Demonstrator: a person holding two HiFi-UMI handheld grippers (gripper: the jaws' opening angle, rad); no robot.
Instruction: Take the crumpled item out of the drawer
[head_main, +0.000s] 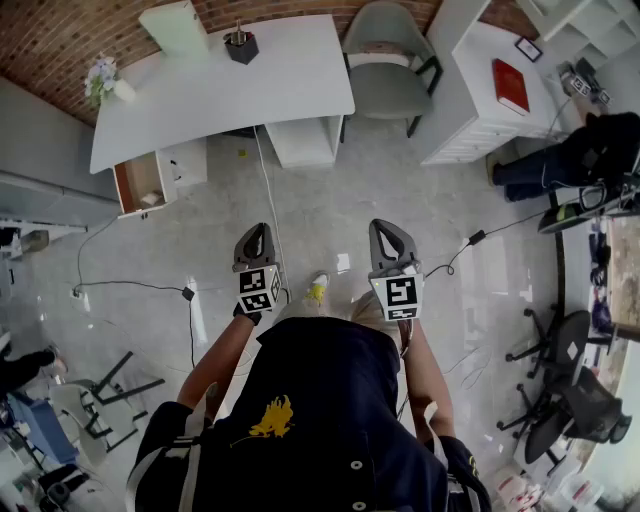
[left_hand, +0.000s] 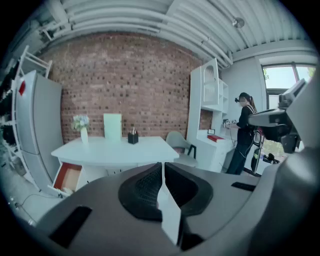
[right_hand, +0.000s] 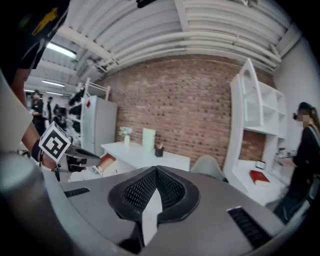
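Observation:
Under the left end of the white desk (head_main: 230, 90) a drawer (head_main: 143, 183) with an orange-brown inside stands pulled out. A small pale crumpled item (head_main: 151, 198) lies in it. The drawer (left_hand: 68, 177) also shows at the lower left of the left gripper view. Both grippers hang over the floor, well short of the desk. My left gripper (head_main: 257, 230) has its jaws shut with nothing between them, as its own view (left_hand: 162, 166) shows. My right gripper (head_main: 385, 226) is likewise shut and empty (right_hand: 156, 171).
On the desk stand a black pen holder (head_main: 241, 46), a flower vase (head_main: 103, 78) and a pale board. A grey chair (head_main: 385, 70) and a white shelf unit with a red book (head_main: 510, 85) stand to the right. Cables (head_main: 130, 285) cross the floor. A person (head_main: 590, 150) stands far right.

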